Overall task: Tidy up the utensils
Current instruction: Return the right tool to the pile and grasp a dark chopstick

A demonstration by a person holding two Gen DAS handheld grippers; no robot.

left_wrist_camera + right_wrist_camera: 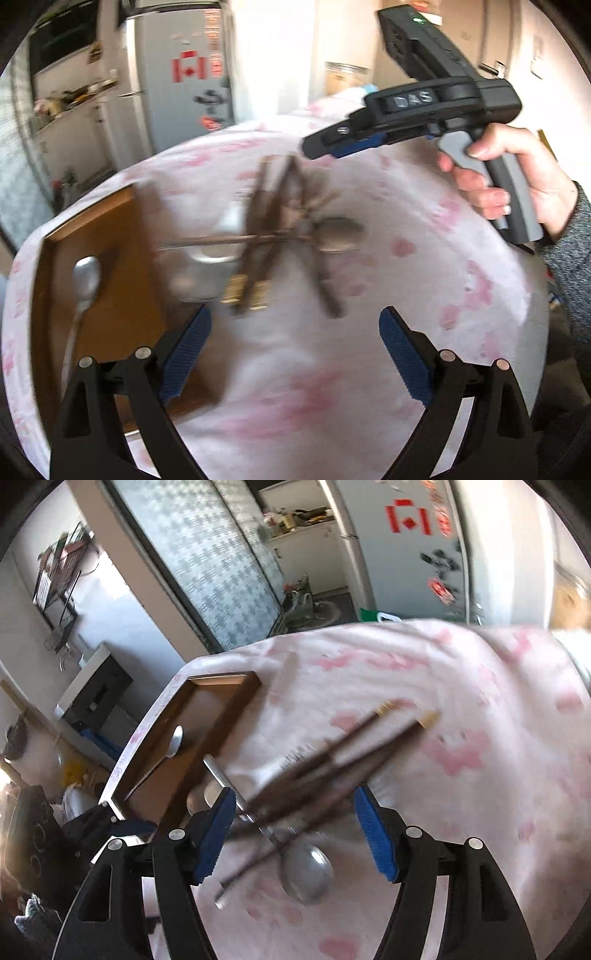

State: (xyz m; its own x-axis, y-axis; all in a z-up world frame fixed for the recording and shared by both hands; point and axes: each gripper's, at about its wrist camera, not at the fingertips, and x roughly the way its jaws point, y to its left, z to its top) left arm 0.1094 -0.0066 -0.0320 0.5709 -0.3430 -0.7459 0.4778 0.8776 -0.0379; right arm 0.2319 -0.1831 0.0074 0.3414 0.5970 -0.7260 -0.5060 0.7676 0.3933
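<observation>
Two hand-held grippers, left [291, 332] and right [295, 812], gape empty; sorting underway: next, grip chopsticks [351, 746] for tray [207, 746].

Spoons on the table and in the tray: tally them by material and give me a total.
Metal spoons: 2 (tray spoon, pile spoon)
White spoon: 1
Total: 3

Left gripper [295, 332]: lower frame, blue-padded jaws spread wide, nothing between them; right gripper [295, 830]: lower frame, jaws parted, gripping nothing, also seen upper right of the left view, held by a hand [517, 173] in a grey sleeve.
</observation>
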